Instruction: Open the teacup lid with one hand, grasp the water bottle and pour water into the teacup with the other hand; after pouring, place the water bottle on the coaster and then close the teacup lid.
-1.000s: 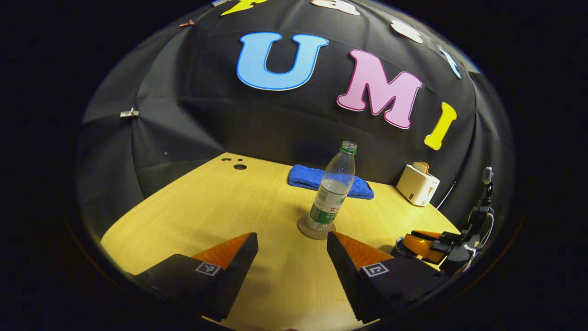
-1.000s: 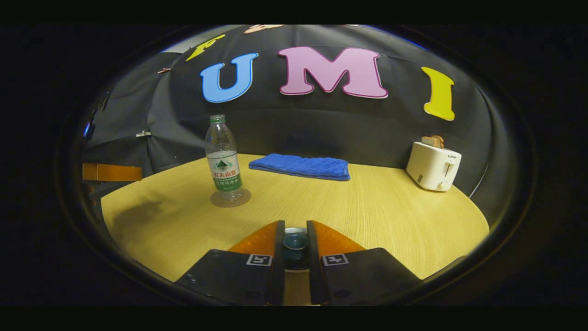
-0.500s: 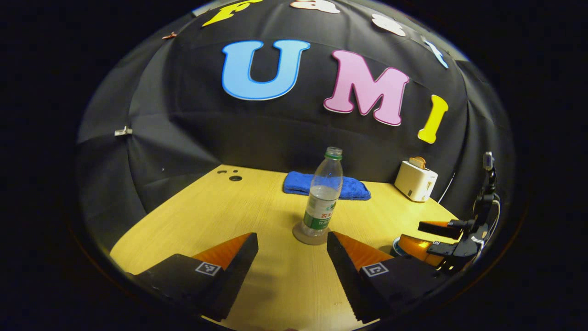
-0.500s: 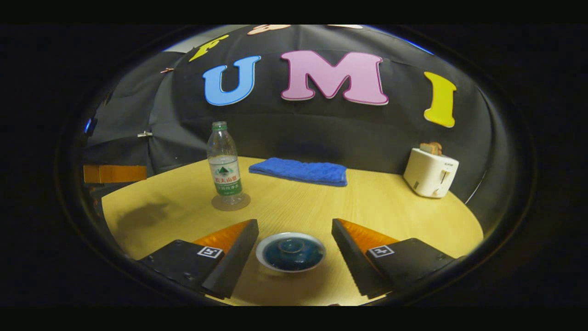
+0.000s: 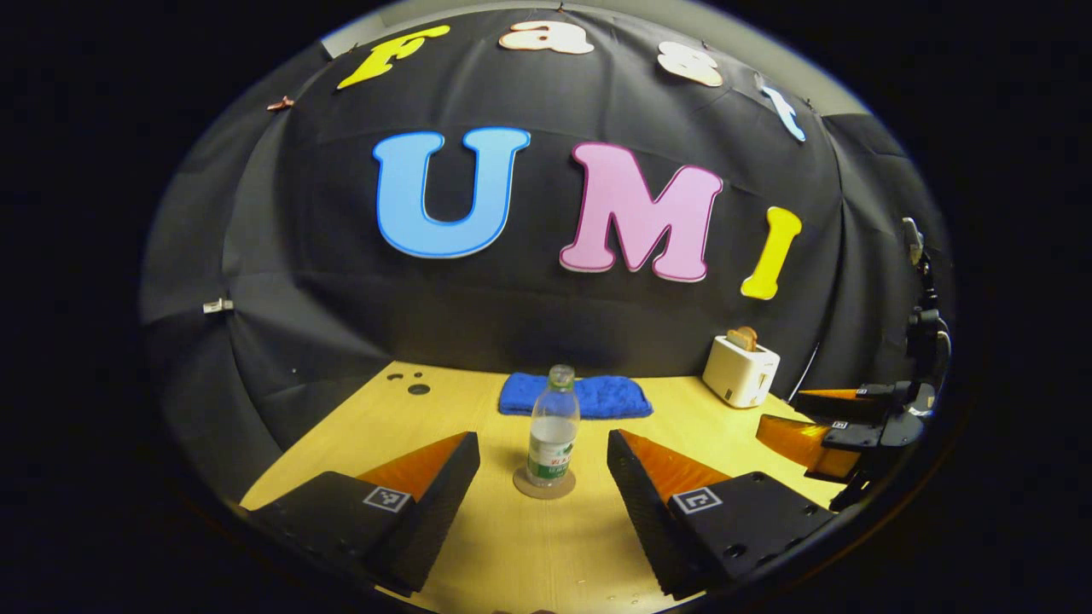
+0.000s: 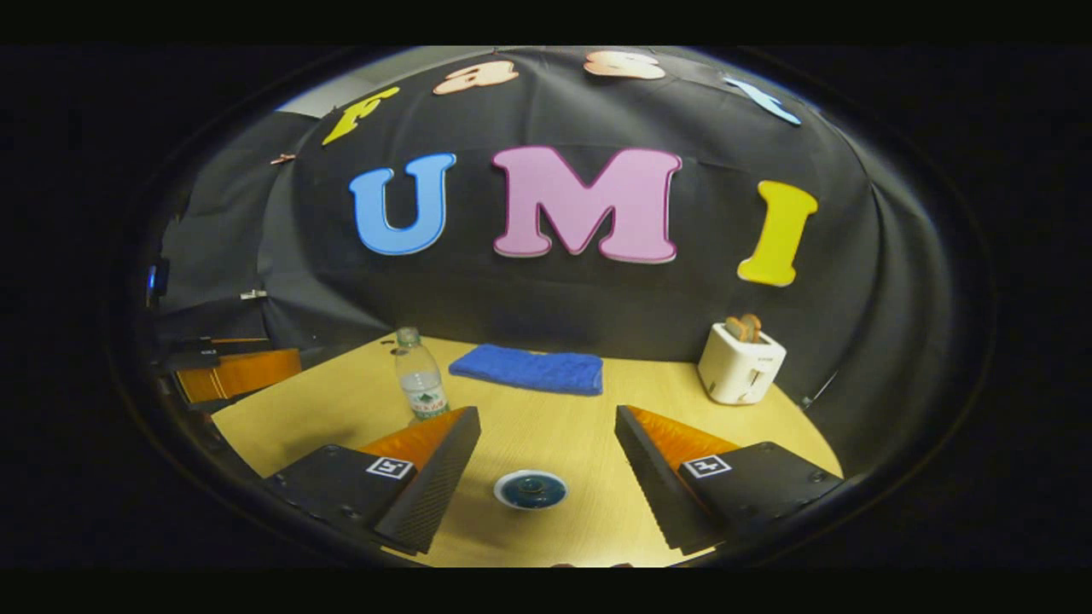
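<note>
Water bottle [image 5: 553, 431] upright on coaster [image 5: 543, 484]; teacup [image 6: 531, 490] apparently lidded.

Water bottle [image 5: 553, 426] upright on coaster [image 5: 543, 483]; blue lid [image 6: 531, 489] covers teacup.

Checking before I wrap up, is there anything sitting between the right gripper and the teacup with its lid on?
Nothing visible does. In the right gripper view, the right gripper is open and the lidded teacup sits on bare table in line with the gap between its fingers. The water bottle on its coaster stands off to one side.
</note>
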Tool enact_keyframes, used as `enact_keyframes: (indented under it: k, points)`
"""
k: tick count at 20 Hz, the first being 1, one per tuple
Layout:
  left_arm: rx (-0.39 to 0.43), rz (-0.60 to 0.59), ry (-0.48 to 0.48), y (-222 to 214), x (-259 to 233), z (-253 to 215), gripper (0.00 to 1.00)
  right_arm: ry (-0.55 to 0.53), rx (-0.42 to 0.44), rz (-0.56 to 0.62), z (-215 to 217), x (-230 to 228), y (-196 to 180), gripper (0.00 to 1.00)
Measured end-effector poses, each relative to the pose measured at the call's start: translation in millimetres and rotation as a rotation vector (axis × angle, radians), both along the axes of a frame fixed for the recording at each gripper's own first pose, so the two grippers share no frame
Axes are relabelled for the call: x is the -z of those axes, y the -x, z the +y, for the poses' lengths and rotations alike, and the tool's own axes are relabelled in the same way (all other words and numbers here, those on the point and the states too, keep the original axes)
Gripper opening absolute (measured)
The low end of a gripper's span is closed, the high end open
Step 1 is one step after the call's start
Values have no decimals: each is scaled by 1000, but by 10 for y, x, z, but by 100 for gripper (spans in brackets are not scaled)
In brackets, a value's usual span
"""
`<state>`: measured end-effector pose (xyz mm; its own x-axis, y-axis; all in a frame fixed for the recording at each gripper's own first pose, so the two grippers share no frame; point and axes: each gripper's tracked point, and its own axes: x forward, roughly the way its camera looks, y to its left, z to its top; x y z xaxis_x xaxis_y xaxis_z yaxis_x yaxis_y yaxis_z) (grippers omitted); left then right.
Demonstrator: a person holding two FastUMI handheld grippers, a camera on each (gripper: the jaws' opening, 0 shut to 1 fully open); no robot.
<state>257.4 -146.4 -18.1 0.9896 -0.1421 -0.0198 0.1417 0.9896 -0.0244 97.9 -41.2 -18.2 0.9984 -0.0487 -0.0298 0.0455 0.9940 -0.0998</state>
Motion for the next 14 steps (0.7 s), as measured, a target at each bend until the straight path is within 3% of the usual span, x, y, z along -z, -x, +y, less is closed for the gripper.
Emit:
enact_keyframes:
  k: [4, 7, 11, 14]
  points:
    - [21, -107, -54, 206, -770, 27, 95, 36, 25, -115, -124, -888, 312, 98]
    - [20, -145, -56, 451, -1117, 16, 95, 16, 71, -164, -167, -1275, 546, 98]
    - [36, -128, -30, 832, -1089, -41, 95, -26, 101, -194, -54, -1406, 893, 98]
    - [31, -34, -22, 990, -761, 54, 95, -77, 131, -154, 16, -1165, 1107, 98]
